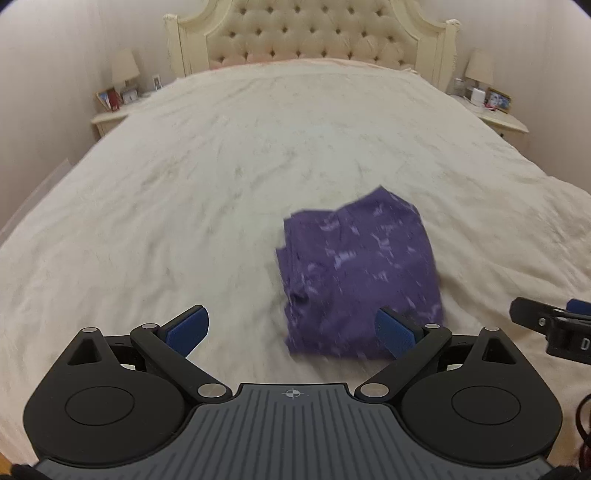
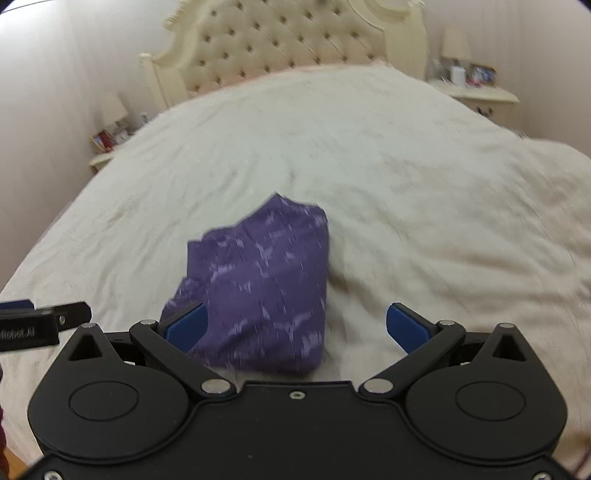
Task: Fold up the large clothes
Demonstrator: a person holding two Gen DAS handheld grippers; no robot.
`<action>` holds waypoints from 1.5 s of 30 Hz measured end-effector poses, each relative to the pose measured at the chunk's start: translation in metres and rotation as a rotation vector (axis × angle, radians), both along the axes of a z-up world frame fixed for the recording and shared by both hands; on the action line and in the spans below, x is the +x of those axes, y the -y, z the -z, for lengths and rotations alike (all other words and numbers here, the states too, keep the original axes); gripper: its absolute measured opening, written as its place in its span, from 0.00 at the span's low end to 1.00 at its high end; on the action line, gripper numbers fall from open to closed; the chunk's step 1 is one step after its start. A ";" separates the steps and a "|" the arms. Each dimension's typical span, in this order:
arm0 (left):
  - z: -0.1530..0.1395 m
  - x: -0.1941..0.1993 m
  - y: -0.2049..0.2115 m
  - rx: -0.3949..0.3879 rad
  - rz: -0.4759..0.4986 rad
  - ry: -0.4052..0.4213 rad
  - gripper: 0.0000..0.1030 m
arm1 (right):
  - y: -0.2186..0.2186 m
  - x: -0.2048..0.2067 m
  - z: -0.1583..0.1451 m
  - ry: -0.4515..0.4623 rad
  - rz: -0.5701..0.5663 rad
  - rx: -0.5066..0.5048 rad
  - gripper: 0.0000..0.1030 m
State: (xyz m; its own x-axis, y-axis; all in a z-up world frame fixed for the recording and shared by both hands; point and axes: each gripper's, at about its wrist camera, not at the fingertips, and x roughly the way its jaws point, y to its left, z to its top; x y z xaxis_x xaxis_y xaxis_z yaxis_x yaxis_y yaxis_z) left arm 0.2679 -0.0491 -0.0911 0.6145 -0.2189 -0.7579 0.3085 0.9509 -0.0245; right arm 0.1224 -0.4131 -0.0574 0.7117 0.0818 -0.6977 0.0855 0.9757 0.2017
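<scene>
Hovering wide open and empty, both grippers, left (image 1: 291,330) and right (image 2: 297,328), are flanking the folded garment (image 1: 360,277); folding looks done, perhaps tidying next.

- Purple garment (image 1: 358,277) with pale blotchy print, folded into a compact, roughly square bundle.
- It lies flat on the cream bed (image 1: 221,166), near the foot edge, well away from the headboard end.

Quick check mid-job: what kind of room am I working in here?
A bedroom, most likely. A large bed with a tufted headboard fills the view, flanked by nightstands with lamps. The folded purple garment lies on the bedspread.
</scene>
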 end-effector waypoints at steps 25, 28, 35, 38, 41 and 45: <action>0.008 -0.041 -0.026 -0.027 0.009 -0.119 0.94 | -0.034 -0.060 -0.012 -0.054 -0.018 -0.007 0.99; 0.010 -0.043 -0.028 -0.030 0.009 -0.134 0.94 | -0.037 -0.062 -0.012 -0.060 -0.017 -0.004 0.99; 0.013 -0.046 -0.032 -0.033 0.001 -0.152 0.94 | -0.038 -0.068 -0.012 -0.071 -0.009 0.000 0.99; 0.015 -0.047 -0.033 -0.036 0.000 -0.163 0.94 | -0.038 -0.069 -0.011 -0.077 -0.007 0.003 0.99; 0.017 -0.048 -0.032 -0.032 0.000 -0.169 0.94 | -0.038 -0.071 -0.010 -0.084 -0.008 0.005 0.99; 0.019 -0.049 -0.030 -0.028 0.000 -0.174 0.94 | -0.037 -0.071 -0.008 -0.092 -0.009 0.007 0.99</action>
State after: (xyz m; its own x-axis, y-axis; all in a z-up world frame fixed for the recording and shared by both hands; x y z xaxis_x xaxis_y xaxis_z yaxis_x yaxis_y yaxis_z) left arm 0.2189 -0.0192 -0.1102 0.4743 -0.2412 -0.8467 0.2973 0.9491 -0.1038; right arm 0.0515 -0.3759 -0.0492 0.6436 0.0931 -0.7597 0.0958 0.9750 0.2006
